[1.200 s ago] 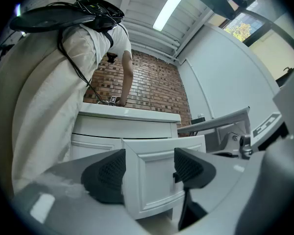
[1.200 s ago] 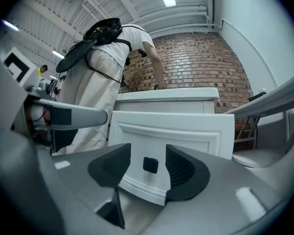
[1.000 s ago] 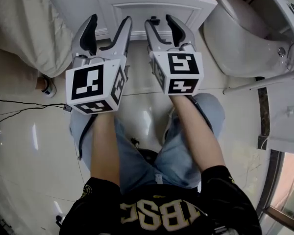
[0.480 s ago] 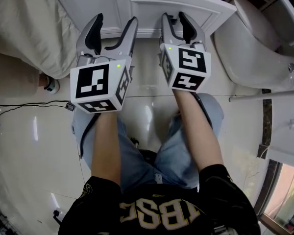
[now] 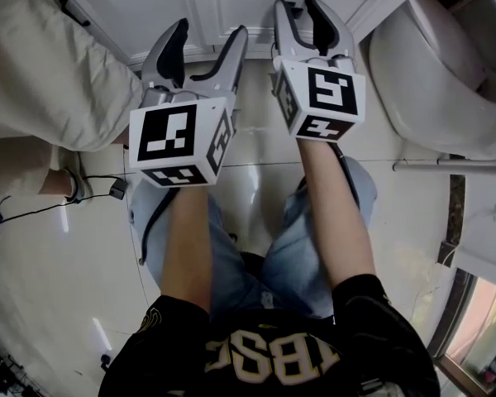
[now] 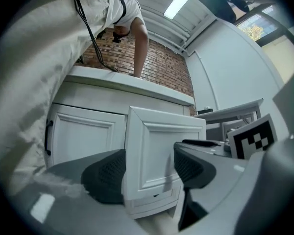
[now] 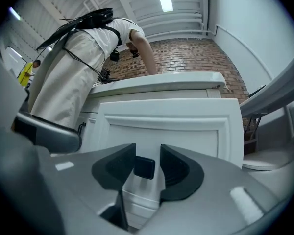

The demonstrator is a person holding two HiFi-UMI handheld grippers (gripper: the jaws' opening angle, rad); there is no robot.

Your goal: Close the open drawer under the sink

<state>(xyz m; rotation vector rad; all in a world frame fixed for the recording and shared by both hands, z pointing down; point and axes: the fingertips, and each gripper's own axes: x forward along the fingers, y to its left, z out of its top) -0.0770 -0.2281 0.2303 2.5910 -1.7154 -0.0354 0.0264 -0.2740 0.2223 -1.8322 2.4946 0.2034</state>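
Observation:
The white panelled drawer front (image 5: 256,2) stands out from the cabinet at the top of the head view. My right gripper (image 5: 302,11) is level and shut on the small black drawer handle (image 7: 144,169), which sits between its pads. My left gripper (image 5: 208,33) hangs open beside it. In the left gripper view the drawer front (image 6: 161,151) has its left edge between the spread jaws of the left gripper (image 6: 147,170), and no pad touches it. In the right gripper view the drawer front (image 7: 186,126) fills the middle behind the right gripper (image 7: 146,166).
A person in beige clothes (image 5: 41,73) leans on the counter (image 7: 161,84) just to the left. A white cabinet door with a black handle (image 5: 132,7) is left of the drawer. A toilet (image 5: 446,81) stands at the right. Cables (image 5: 33,197) lie on the tiled floor.
Both grippers have moved forward toward the cabinet, and the drawer front has gone with them. The right jaws have closed onto the black handle. The left jaws have stayed apart.

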